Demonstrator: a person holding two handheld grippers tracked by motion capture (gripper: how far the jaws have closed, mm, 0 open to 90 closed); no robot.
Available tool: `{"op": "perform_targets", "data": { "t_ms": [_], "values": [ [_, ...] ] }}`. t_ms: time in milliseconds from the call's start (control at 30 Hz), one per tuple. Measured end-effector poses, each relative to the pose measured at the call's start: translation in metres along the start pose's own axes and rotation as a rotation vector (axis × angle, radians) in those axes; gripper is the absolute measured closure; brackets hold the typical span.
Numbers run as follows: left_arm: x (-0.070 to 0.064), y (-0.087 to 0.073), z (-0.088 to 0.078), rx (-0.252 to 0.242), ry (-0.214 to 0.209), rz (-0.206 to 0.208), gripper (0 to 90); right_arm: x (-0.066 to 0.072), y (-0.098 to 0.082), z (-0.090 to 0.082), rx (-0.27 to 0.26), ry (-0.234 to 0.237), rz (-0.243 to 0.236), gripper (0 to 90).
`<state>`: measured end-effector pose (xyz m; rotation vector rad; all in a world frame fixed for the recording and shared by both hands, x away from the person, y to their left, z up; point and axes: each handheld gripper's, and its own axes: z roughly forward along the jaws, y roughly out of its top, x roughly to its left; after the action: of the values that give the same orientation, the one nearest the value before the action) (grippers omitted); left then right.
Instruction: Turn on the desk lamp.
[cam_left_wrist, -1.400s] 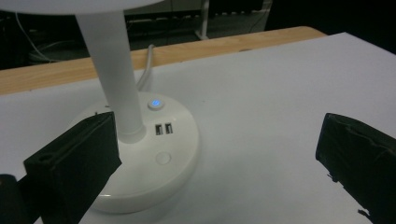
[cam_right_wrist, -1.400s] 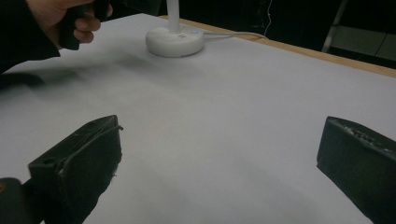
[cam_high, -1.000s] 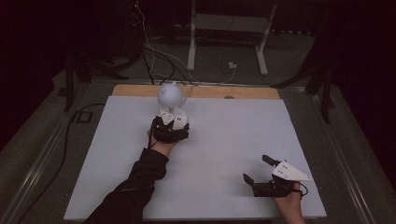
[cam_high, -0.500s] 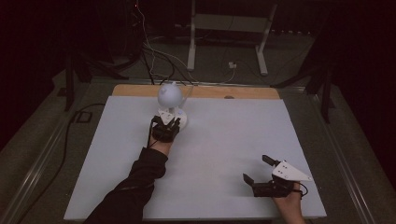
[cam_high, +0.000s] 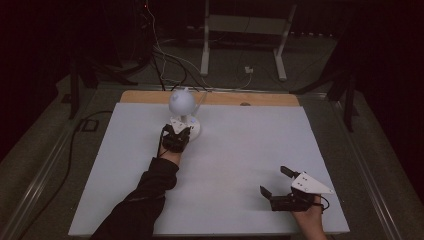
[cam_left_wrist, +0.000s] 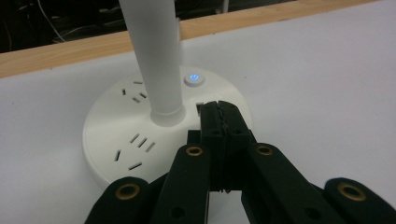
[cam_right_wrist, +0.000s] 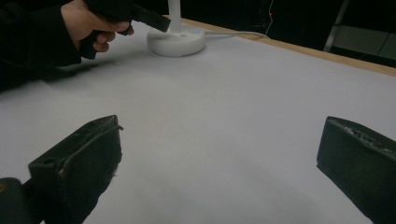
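The left gripper (cam_left_wrist: 219, 109) has just been closing its jaws; they now meet with nothing between, tips over the lamp base (cam_left_wrist: 116, 135), its power button (cam_left_wrist: 194, 79) just beyond. Next, likely pressing it. The right gripper (cam_high: 276, 181) rests open on the desk (cam_high: 240, 150), well apart.

In my left gripper view the lamp stem (cam_left_wrist: 152, 60) runs off the top edge, so its head is cut off there. The left gripper (cam_left_wrist: 223, 122) covers the near right part of the base (cam_left_wrist: 116, 135); I cannot tell whether its tips touch it. In my right gripper view the left hand (cam_right_wrist: 93, 25) hides part of that gripper. In the high view the base (cam_high: 194, 131) is half hidden, and its button is too small to read.
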<state>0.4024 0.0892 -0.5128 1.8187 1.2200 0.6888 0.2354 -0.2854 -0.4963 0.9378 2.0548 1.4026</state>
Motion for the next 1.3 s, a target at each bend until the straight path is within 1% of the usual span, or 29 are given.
{"op": "perform_targets", "data": {
  "t_ms": [100,167,200,267,333,400,567,900,967,1000,1033,1100,1133,1267,1300],
  "values": [
    [0.002,-0.001,0.003,-0.001,-0.009,0.009,90.0,0.000,0.000,0.001,0.005,0.001,-0.005,0.0],
    [0.002,-0.002,0.004,-0.006,-0.021,0.006,90.0,0.000,0.000,0.000,0.005,0.003,0.001,0.0],
    [0.002,-0.002,0.005,-0.003,-0.016,0.016,90.0,0.000,0.000,0.000,0.005,0.004,0.003,0.0],
    [0.002,-0.002,0.007,0.003,-0.021,0.021,90.0,0.000,0.000,0.000,0.006,0.005,0.001,0.0],
    [0.002,-0.003,0.008,0.005,-0.012,0.033,90.0,0.000,0.000,0.001,0.006,0.006,0.003,0.0],
    [0.003,-0.003,0.009,0.008,-0.007,0.033,90.0,0.000,0.000,0.000,0.005,0.005,0.004,0.0],
    [0.004,-0.004,0.011,0.009,0.009,0.050,90.0,0.000,-0.001,0.000,0.006,0.004,0.006,0.0],
    [0.003,-0.004,0.012,0.008,0.015,0.074,90.0,0.000,-0.001,0.001,0.008,0.005,0.008,0.0],
    [0.001,-0.004,0.013,0.010,0.022,0.095,90.0,0.000,-0.001,0.001,0.010,0.004,0.007,0.0],
    [0.002,-0.004,0.013,0.012,0.017,0.099,90.0,0.000,-0.001,0.001,0.009,0.005,0.007,0.0],
    [0.002,-0.004,0.013,0.013,0.013,0.112,90.0,0.000,-0.001,0.001,0.009,0.004,0.006,0.0],
    [0.001,-0.005,0.012,0.008,0.020,0.155,90.0,0.000,-0.001,0.001,0.010,0.006,0.009,0.0],
    [0.000,-0.005,0.012,0.009,0.027,0.170,90.0,0.000,-0.001,0.001,0.011,0.006,0.008,0.0],
    [-0.003,-0.005,0.013,0.005,0.044,0.189,90.0,0.000,-0.001,0.001,0.012,0.002,0.007,0.0],
    [-0.002,-0.004,0.013,0.011,0.039,0.180,90.0,0.001,-0.001,0.001,0.012,0.002,0.006,0.0]
  ]
}}
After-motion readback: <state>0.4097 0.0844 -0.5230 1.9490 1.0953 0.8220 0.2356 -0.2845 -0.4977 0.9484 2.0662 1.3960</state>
